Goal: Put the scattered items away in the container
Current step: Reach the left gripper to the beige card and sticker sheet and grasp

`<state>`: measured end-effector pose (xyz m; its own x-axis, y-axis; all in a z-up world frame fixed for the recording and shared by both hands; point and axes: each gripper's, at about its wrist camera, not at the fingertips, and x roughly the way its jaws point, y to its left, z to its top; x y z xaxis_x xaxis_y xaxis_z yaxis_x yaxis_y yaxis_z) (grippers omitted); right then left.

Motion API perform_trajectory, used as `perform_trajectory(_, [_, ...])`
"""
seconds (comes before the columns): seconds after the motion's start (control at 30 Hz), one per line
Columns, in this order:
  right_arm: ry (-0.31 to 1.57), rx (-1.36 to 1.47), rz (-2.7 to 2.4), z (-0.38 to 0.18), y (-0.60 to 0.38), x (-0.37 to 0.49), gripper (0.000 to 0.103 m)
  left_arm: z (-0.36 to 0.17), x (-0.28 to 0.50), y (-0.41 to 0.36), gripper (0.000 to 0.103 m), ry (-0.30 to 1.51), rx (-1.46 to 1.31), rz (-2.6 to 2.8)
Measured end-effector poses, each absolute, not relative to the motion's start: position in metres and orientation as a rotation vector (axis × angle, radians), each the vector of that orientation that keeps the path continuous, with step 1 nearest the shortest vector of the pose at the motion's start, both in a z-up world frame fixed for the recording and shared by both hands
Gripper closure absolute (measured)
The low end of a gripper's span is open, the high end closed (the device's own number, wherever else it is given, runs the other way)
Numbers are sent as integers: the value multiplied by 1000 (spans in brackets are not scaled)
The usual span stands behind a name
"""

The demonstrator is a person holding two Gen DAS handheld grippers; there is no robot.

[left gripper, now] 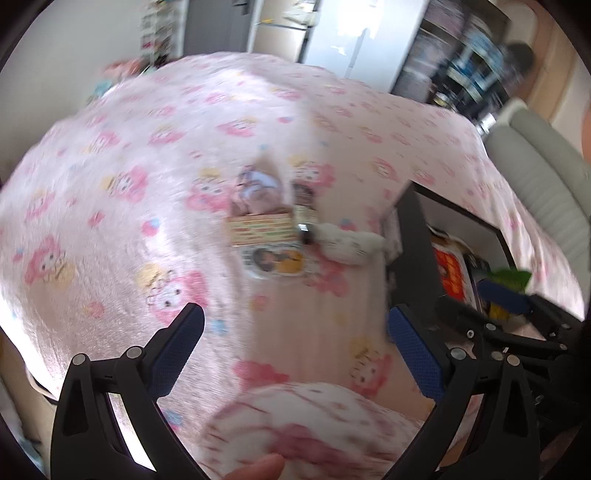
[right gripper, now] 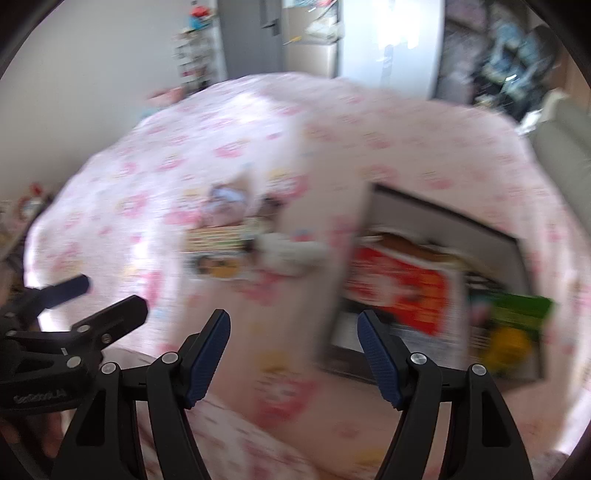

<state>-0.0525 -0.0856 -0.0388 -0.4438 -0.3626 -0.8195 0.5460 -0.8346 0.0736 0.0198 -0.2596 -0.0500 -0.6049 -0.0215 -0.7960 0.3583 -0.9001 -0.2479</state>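
Both views are blurred. Scattered items lie mid-bed on the pink cartoon-print cover [left gripper: 122, 158]: a striped box [left gripper: 263, 229], a picture packet [left gripper: 258, 192], a round-cornered card [left gripper: 275, 263] and a white fluffy item [left gripper: 347, 244]. The same striped box [right gripper: 218, 236] and white item [right gripper: 291, 253] show in the right wrist view. The black container [left gripper: 415, 240] [right gripper: 461, 218] sits to the right and holds a red packet [right gripper: 406, 291] and a green packet [right gripper: 517, 321]. My left gripper [left gripper: 295, 317] is open and empty above the cover. My right gripper [right gripper: 293, 317] is open and empty beside the container's near left corner.
A pink-patterned roll of fabric [left gripper: 299, 417] lies under the left gripper, with a thumb [left gripper: 255, 469] at the frame's bottom. A grey padded seat [left gripper: 546, 177] stands to the right of the bed. White cabinets [left gripper: 347, 33] and cluttered shelves [left gripper: 461, 51] stand behind.
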Motion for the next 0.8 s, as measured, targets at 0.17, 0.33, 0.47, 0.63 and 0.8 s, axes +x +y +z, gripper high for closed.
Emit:
perform_trajectory(0.17, [209,1270,-2193,-58,-126,-79,33,-93,7,-317,7,830,1327,-2490])
perform_trajectory(0.33, [206,1409,-2087,-99,-157,-109,34,-139,-23,-350,26,1115,1439,-2419])
perform_trajectory(0.47, [176,1460,-2019,-126,-174,-126,39,-168,-48,-362,53,1229,1574,-2358])
perform_trajectory(0.63, [152,1539,-2001,-156,-179,-144,45,-186,-78,-360,55,1259,1700,-2378])
perform_trajectory(0.8, [108,1580,-1985,-168,-171,-146,50,-205,-87,-362,96,1300,1798,-2346])
